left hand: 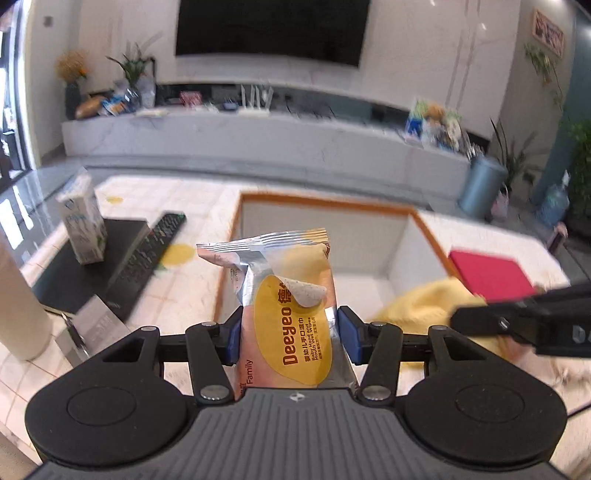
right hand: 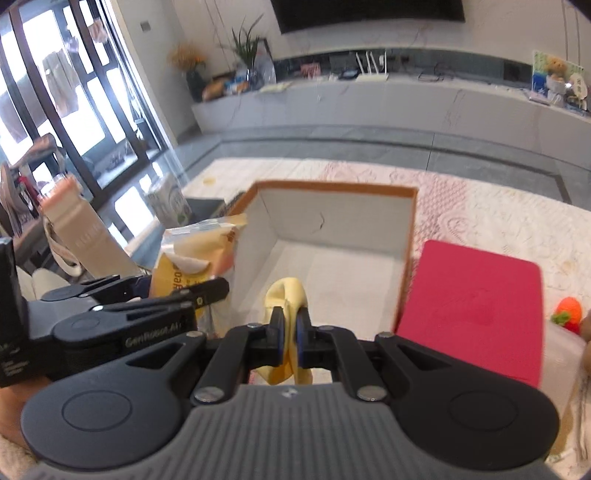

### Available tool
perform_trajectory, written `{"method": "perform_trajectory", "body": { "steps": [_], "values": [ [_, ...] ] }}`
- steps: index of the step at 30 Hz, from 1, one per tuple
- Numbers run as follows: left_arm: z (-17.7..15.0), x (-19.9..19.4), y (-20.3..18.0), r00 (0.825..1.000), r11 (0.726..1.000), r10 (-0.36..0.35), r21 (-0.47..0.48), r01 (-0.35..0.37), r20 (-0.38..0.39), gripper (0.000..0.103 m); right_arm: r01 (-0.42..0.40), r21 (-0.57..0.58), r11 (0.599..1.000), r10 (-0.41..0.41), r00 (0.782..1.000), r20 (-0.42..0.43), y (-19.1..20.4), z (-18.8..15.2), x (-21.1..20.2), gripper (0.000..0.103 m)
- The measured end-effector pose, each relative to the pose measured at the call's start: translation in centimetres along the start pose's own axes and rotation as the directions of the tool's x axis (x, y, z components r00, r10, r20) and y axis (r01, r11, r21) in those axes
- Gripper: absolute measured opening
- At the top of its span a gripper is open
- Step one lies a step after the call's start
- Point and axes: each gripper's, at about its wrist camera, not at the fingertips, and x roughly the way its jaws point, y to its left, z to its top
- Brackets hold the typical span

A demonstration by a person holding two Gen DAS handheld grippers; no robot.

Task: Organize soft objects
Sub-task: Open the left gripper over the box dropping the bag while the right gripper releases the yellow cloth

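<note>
Bright living room ahead of you: a dark television [left hand: 271, 31] on the white wall, a long pale console [left hand: 258, 136] under it, and down below a table under a cream patterned cloth [right hand: 480, 206]. On that cloth sits the open storage box [left hand: 325, 236], white inside with an orange-brown rim.

Your left gripper [left hand: 289, 334] has the wet wipes pack [left hand: 291, 295] clamped between its blue pads, upright, the yellow label facing you and its flap peeling at the top. You're holding it just in front of the box's near left corner.

Your right gripper [right hand: 290, 334] is pinched tight on the yellow cloth [right hand: 286, 295], jaws nearly together, the fabric bunched above and hanging below the pads. It sits over the near edge of the box, with the white floor of the box right behind it.

Beside the box on the right lies a flat red pad [right hand: 476, 310], and further right a small orange knitted toy [right hand: 567, 312]. Off to the left you've got a milk carton [left hand: 83, 221] standing on a black mat [left hand: 88, 266], with a remote control [left hand: 147, 258] alongside.
</note>
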Motion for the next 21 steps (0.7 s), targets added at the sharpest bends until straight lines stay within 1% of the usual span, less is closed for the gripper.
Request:
{"method": "perform_trajectory", "body": {
  "steps": [3,5,6,9,10,11,14,16,17,21],
  "values": [
    [-0.7,1.8,-0.2,0.997,0.999,0.027,0.036,-0.024,-0.079,0.059,0.017,-0.014,1.000,-0.018,0.999,-0.038,0.2,-0.1,1.7,0.003],
    [-1.0,2.1,-0.9,0.995,0.995,0.063,0.082,-0.056,-0.080,0.054,0.025,-0.024,0.999,-0.026,0.998,-0.060,0.4,-0.3,2.6,0.003],
    [-1.1,2.1,-1.1,0.994,0.994,0.072,0.091,-0.065,-0.082,0.054,0.031,-0.031,0.999,-0.033,0.997,-0.069,0.3,-0.2,3.0,0.003],
    [-1.1,2.1,-1.0,0.997,0.996,0.054,0.075,-0.050,-0.061,0.054,0.048,-0.066,0.997,-0.054,0.994,-0.092,0.5,-0.3,3.6,0.003],
    [-1.0,2.0,-1.0,0.997,0.996,0.053,0.071,-0.050,-0.049,0.058,0.055,-0.077,0.996,-0.062,0.993,-0.096,0.6,-0.4,3.7,0.003],
    [-0.9,1.9,-0.9,0.998,0.996,0.055,0.068,-0.052,-0.043,0.067,0.060,-0.085,0.995,-0.068,0.993,-0.099,0.7,-0.5,3.7,0.003],
    [-0.7,1.1,-0.7,0.999,0.998,0.045,0.051,-0.045,0.002,0.080,0.071,-0.095,0.993,-0.081,0.992,-0.100,0.7,-0.5,3.6,0.003],
    [-0.4,1.0,-0.2,1.000,0.999,0.022,0.035,-0.022,0.017,0.085,0.080,-0.100,0.992,-0.090,0.991,-0.100,0.7,-0.6,3.6,0.003],
    [-0.4,0.9,-0.1,1.000,0.999,0.019,0.026,-0.019,0.018,0.085,0.086,-0.104,0.991,-0.097,0.990,-0.103,0.7,-0.6,3.6,0.003],
    [-0.4,0.5,0.1,0.999,0.999,0.044,0.029,-0.045,0.029,0.085,0.100,-0.108,0.989,-0.111,0.988,-0.103,0.7,-0.7,3.2,0.003]
  ]
}}
